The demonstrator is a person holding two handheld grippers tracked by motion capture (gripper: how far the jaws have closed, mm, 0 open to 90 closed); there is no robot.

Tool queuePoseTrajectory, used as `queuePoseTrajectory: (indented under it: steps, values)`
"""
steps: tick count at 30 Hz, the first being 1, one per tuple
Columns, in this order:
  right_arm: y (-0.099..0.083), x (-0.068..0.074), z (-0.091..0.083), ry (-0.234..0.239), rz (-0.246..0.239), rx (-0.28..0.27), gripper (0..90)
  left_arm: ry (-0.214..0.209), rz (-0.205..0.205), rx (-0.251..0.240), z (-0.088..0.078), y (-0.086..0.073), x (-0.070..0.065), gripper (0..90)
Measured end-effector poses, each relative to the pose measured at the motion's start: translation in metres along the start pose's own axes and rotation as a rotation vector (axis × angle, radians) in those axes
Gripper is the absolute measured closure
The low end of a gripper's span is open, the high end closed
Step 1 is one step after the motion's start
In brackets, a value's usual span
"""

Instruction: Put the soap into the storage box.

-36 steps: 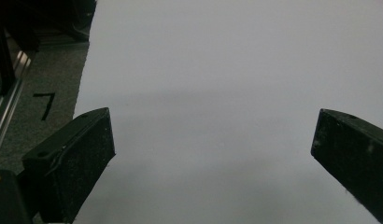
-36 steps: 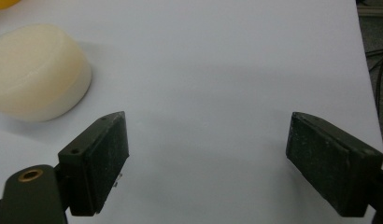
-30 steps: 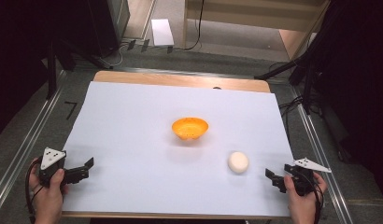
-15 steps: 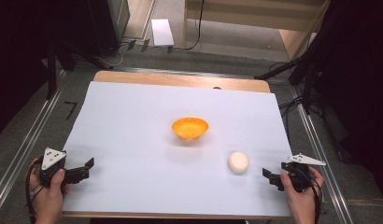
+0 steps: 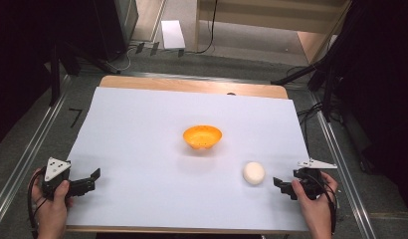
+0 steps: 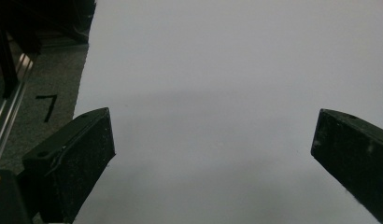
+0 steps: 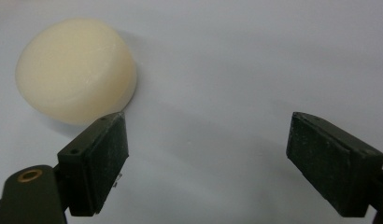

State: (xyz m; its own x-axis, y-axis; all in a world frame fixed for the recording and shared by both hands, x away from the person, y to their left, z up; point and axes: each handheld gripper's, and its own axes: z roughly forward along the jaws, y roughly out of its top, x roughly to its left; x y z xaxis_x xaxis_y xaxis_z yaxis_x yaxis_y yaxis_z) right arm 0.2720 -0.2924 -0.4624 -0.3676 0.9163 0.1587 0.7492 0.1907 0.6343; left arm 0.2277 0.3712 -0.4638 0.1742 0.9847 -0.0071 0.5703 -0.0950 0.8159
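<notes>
The shallow round orange plastic bowl (image 5: 202,137) is empty, and the pale cream round dough-like lump (image 5: 254,172) lies near it, just beside the wide-spread right tool (image 5: 282,185).

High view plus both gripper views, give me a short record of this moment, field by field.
surface: white sheet over a wooden table
bowl: orange bowl, upright, mid-sheet
round item: cream bun, on the sheet, nearer the person and to the bowl's right
right gripper: jaws open, close beside the bun, not touching; bun sits off to the left of the jaws
left gripper: jaws open, nothing between them, near the sheet's left edge
</notes>
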Motion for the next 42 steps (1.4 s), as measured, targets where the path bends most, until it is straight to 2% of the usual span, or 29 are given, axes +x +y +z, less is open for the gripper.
queuePoseTrajectory:
  steps: [11,17,31,42]
  values:
    - [0.013,0.008,0.004,0.017,-0.008,0.023,13.6,0.001,0.005,0.002,0.000,0.000,0.000,0.0]
    - [0.019,0.014,0.010,0.031,-0.033,0.036,13.6,0.000,0.006,0.001,0.000,0.000,0.000,0.0]
    - [0.033,0.023,0.014,0.056,-0.058,0.054,13.4,0.001,0.008,0.002,0.000,0.000,0.000,0.0]
    - [0.040,0.036,0.020,0.089,-0.085,0.070,13.3,-0.001,0.007,0.003,0.000,0.000,0.000,0.0]
